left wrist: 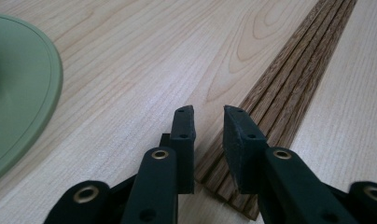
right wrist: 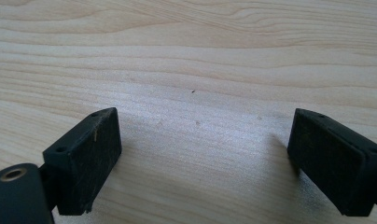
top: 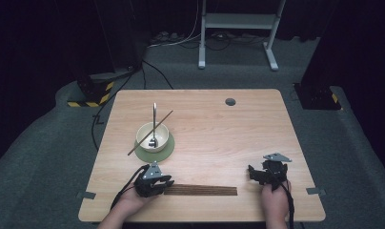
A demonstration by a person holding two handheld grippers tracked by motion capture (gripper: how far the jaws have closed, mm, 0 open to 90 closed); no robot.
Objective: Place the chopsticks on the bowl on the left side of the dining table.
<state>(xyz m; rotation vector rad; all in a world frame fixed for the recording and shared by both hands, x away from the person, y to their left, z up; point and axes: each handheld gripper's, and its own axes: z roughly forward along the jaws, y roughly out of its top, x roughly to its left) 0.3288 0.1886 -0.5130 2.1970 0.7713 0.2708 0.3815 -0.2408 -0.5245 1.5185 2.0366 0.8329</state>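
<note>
Where the light wooden worktop [top: 219, 129] meets the person's side, the left claw [top: 167, 182] sits low at the left end of a dark brown ridged wooden strip [top: 201, 190], which lies flat and parallel to the near edge. In the left gripper view, the left claw [left wrist: 209, 122] has its jaws a narrow gap apart, with nothing clamped between them; the ridged strip [left wrist: 289, 88] runs away from under the right jaw, and its near end lies below the jaws. Whether the jaw pads touch the strip cannot be told

The right claw [top: 253, 172] rests well apart from the strip's right end, near the right side of the worktop, held by the person's right hand [top: 275, 200]. In the right gripper view, the right claw [right wrist: 203, 135] is spread wide, with bare wood grain between the jaws and nothing held

Farther back on the left half of the worktop stands a cream ceramic bowl [top: 152, 136] on a round pale green saucer [top: 166, 150]; the saucer's rim [left wrist: 23, 93] also appears at the left of the left gripper view. A metal spoon [top: 154, 124] stands in the bowl with its handle pointing away from the person, and a single dark thin chopstick [top: 150, 126] lies diagonally across the bowl's rim. A small round grey grommet [top: 230, 101] is set in the worktop near its far edge
</note>
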